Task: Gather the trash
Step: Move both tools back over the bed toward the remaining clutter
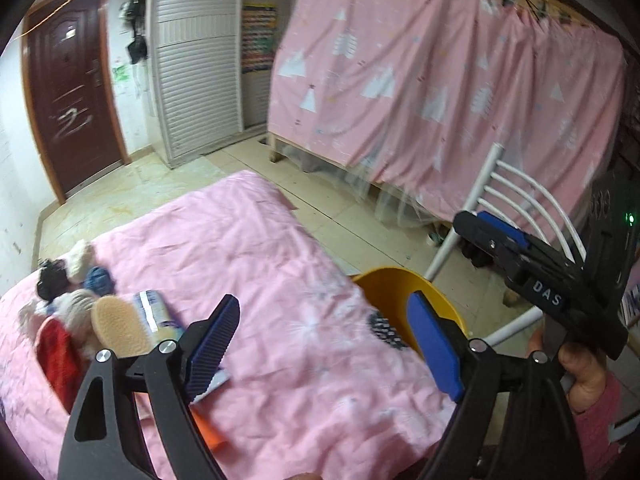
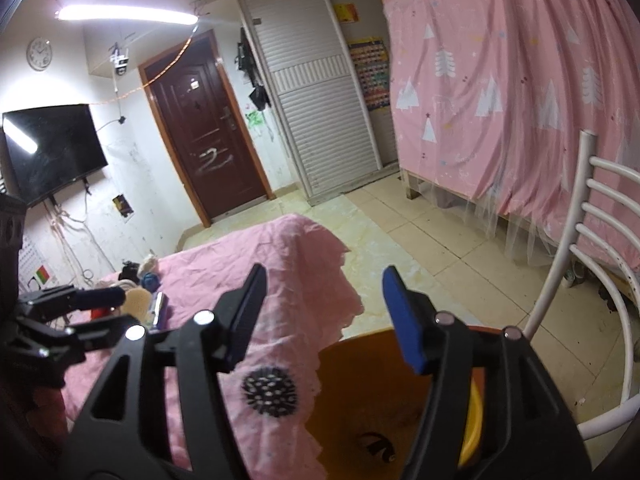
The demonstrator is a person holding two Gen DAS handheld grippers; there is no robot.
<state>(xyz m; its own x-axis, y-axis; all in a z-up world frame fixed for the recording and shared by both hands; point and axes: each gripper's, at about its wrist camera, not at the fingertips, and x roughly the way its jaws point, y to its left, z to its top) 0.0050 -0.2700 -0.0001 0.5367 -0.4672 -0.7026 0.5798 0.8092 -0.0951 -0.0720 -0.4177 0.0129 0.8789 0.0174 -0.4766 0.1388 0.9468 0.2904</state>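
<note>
A pink-clothed table (image 1: 248, 248) carries a heap of items at its left: a tan brush (image 1: 118, 326), a silver-blue wrapper (image 1: 156, 312), a red piece (image 1: 58, 364), a blue ball (image 1: 98, 278) and a black clump (image 1: 52, 278). An orange piece (image 1: 208, 432) lies under my left gripper (image 1: 324, 344), which is open and empty above the cloth. A yellow bucket (image 1: 400, 288) stands at the table's right edge; it also shows in the right wrist view (image 2: 360, 400) with a dark scrap (image 2: 376, 446) inside. My right gripper (image 2: 324, 316) is open and empty above the bucket.
A white metal chair (image 2: 592, 248) stands right of the bucket. A pink curtained bunk frame (image 1: 440, 80) fills the back right. A brown door (image 2: 208, 128), a shuttered wardrobe (image 2: 316, 100) and a wall TV (image 2: 52, 148) lie behind. Tiled floor (image 2: 440, 248) runs between table and bunk.
</note>
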